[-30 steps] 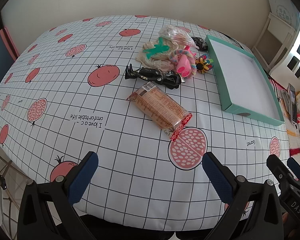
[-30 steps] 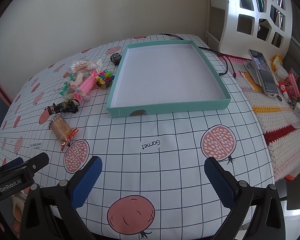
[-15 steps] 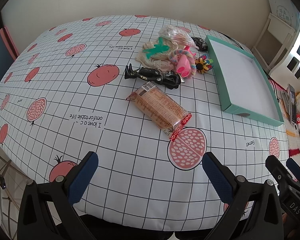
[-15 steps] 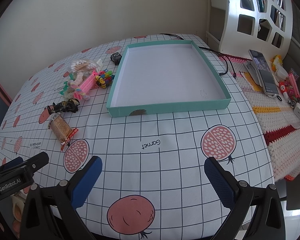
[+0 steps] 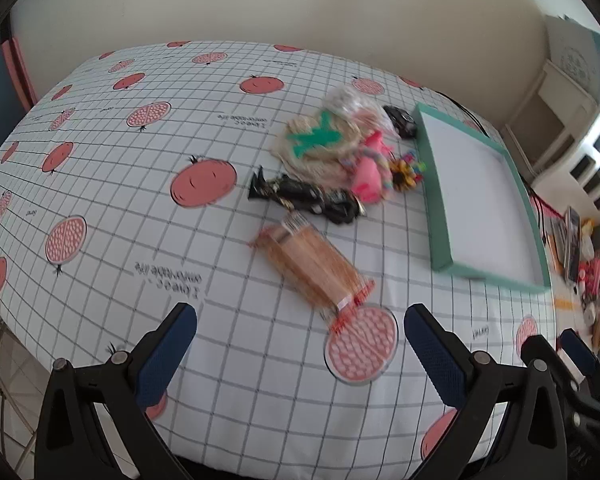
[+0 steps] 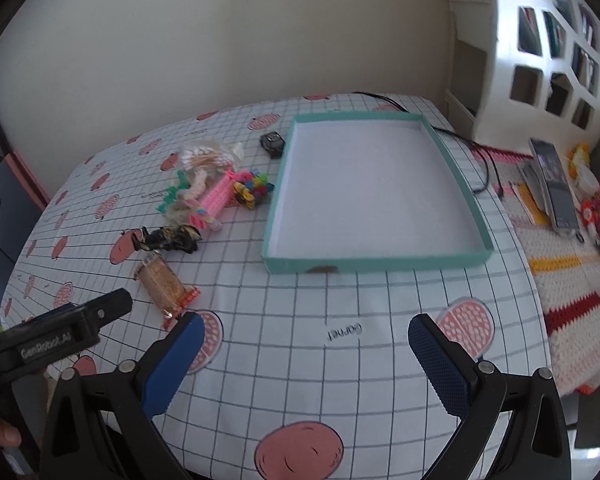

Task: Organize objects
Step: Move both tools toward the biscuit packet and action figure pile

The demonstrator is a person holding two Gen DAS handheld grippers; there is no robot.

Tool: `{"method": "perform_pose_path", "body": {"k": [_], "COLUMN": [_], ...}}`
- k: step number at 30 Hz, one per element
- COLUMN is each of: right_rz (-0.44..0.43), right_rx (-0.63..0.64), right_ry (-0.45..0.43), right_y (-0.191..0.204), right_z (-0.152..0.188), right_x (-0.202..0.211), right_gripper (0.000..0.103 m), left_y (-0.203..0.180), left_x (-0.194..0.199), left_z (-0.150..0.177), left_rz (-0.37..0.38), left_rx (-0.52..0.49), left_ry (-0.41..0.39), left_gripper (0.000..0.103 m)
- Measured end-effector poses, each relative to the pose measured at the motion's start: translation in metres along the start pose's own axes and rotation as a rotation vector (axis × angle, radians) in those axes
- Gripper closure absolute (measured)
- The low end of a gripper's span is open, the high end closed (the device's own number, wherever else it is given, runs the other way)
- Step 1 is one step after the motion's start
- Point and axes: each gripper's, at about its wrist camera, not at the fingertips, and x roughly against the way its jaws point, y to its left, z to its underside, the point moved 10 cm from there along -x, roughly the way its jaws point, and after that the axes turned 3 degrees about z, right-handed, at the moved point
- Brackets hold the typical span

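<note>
The left gripper's black body (image 6: 56, 340), seen at the lower left of the right wrist view, carries the white lettering "GenRobot.AI". The grid-patterned cloth (image 6: 300, 320) printed with pomegranates bears the word "Garnet" (image 6: 343, 331), upside down from this camera, between the teal tray and the near edge. In the left wrist view the same cloth shows an upside-down two-line print (image 5: 168, 277); it reads roughly "I love a c… comfortable life", though blur makes the letters uncertain. A smaller repeat of that print (image 5: 242, 120) sits farther back, too blurred to read. The snack packet's label cannot be made out.
</note>
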Motion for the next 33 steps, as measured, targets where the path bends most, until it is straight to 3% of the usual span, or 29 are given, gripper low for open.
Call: {"method": "perform_pose_path", "body": {"k": [12, 23, 33], "right_rz": [-0.082, -0.126, -0.131], "right_rx": [0.129, 0.254, 0.272], "right_ry": [0.064, 0.157, 0.231], "right_y": [0.071, 0.130, 0.151], "right_z": [-0.024, -0.014, 0.003], "right_x": [-0.035, -0.085, -0.117], "right_gripper": [0.000, 0.000, 0.000], "left_y": [0.046, 0.082, 0.109], "left_x": [-0.023, -0.049, -0.051], "left_z": [-0.041, -0.038, -0.037], "left_rz": [0.013, -0.007, -0.036], "left_rx": [0.100, 0.188, 0.264], "left_ry": [0.045, 0.137, 0.143], "left_gripper": [0.000, 0.000, 0.000]}}
